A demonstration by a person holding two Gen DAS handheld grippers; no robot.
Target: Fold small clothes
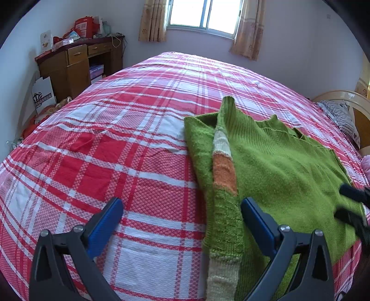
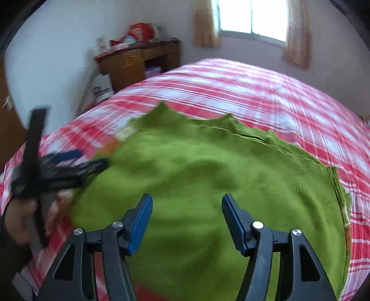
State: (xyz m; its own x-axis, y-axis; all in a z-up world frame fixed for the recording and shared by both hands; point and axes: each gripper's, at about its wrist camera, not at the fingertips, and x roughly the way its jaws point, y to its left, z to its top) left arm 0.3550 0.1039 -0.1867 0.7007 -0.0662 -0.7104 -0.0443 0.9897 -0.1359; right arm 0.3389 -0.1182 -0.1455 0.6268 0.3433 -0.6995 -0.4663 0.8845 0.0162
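The left gripper (image 1: 181, 214) has its blue-padded jaws spread wide and grasps nothing; the right pad sits just over the left margin of the green sweater (image 1: 277, 166), the left pad over bare plaid bedspread (image 1: 104, 139). The right gripper (image 2: 186, 221) is likewise released, jaws apart, hovering above the middle of the garment.

The sweater lies on the right, near part of the bed. One sleeve (image 1: 223, 176), banded orange and cream, is laid along its left side, so the fold looks partly done: a sleeve tucked in, the body not yet folded over. The likely next move is for each claw to close on an edge or corner of the knit and carry it across; the thick wool would need a firm pinch through both layers.

Both grippers point forward and down toward the far window (image 1: 203, 16). The right wrist view is motion-blurred; in it the person's left hand (image 2: 18, 215) grips its tool at the near left.
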